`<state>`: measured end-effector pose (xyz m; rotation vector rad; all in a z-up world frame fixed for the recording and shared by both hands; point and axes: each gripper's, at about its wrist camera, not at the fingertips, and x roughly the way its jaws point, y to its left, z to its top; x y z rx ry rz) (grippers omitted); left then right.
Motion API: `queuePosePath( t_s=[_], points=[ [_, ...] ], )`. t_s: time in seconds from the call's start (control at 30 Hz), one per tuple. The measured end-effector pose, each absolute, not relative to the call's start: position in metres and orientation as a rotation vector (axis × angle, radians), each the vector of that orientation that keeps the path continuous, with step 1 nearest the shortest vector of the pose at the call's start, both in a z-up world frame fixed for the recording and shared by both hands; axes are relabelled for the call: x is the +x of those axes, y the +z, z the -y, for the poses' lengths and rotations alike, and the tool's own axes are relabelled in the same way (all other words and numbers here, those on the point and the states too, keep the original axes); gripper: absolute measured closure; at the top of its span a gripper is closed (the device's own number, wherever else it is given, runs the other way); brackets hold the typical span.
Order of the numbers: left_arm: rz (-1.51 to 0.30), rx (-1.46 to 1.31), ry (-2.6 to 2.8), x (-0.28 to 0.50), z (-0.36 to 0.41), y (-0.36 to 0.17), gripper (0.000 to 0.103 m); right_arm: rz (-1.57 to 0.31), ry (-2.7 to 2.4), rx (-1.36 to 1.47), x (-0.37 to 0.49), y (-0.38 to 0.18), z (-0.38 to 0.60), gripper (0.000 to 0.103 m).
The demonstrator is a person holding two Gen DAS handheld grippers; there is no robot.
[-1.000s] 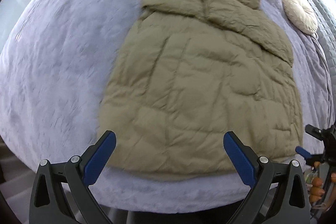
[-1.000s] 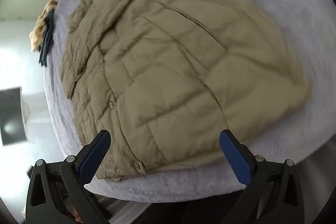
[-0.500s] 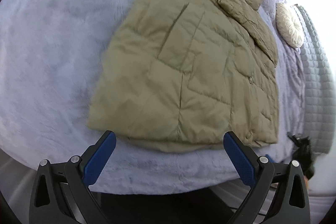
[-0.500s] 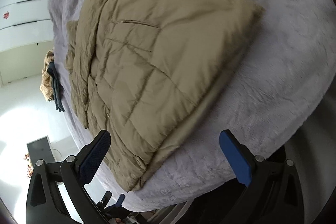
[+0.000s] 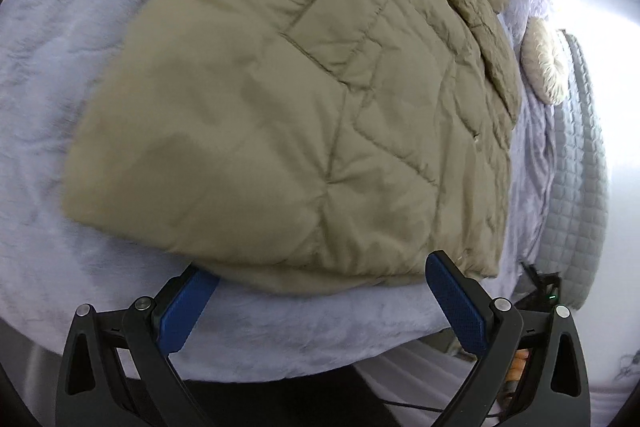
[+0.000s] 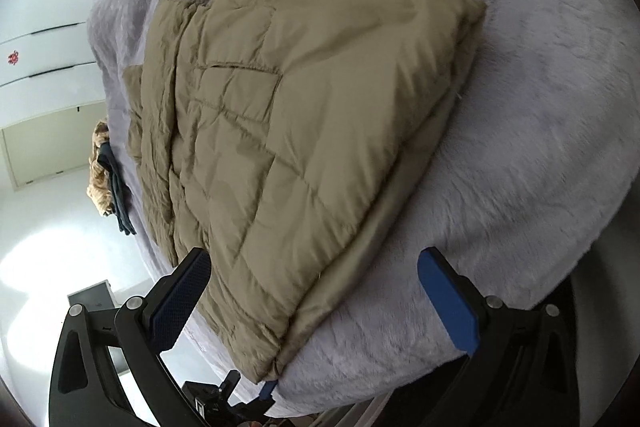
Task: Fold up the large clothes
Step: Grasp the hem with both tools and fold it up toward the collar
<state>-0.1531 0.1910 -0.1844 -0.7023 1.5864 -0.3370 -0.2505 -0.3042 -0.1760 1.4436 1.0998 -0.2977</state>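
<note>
The khaki quilted jacket [image 5: 304, 99] is lying flat on the bed [image 5: 60, 39], folded into a broad slab with its hem edge toward the near edge of the mattress. Its shell is looking smooth and slightly glossy, puffed into stitched panels; a slanted pocket seam is showing on the upper layer. In the right wrist view the jacket [image 6: 304, 131] is showing a doubled edge along its near side, two layers stacked. The far end is bunching into crumpled folds.

The bed cover is reading as a pale lilac plush with a soft nap. A round cream pleated cushion [image 5: 546, 67] is sitting near the grey quilted headboard [image 5: 580, 187].

The left gripper [image 5: 320, 301] is hovering just at the hem, blue pads spread wide, holding nothing. The right gripper [image 6: 314, 297] is likewise spread apart and empty, at the jacket's corner.
</note>
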Motion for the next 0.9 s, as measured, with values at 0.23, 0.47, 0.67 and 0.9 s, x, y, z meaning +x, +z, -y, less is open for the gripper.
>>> queuePosePath(
  t_s=[0.23,0.47,0.67,0.9],
  points=[
    [-1.529,-0.807,-0.260,-0.143,-0.182,-0.188,0.001,-1.063,-0.234,1.585,-0.237,-0.209,0.319,0.001],
    [-1.457,-0.858,-0.247,-0.131,-0.184,-0.176,0.081,-1.079,-0.180,1.683,-0.229,-0.219,0.331,0.050],
    [-1.386,-0.789,-0.264,-0.117,-0.183,-0.144,0.087,-1.119,-0.130,1.659,-0.219,-0.218,0.339,0.093],
    [-1.241,-0.719,-0.285,-0.075,-0.163,-0.079,0.087,-1.142,0.068,1.373,-0.151,-0.152,0.353,0.095]
  ],
)
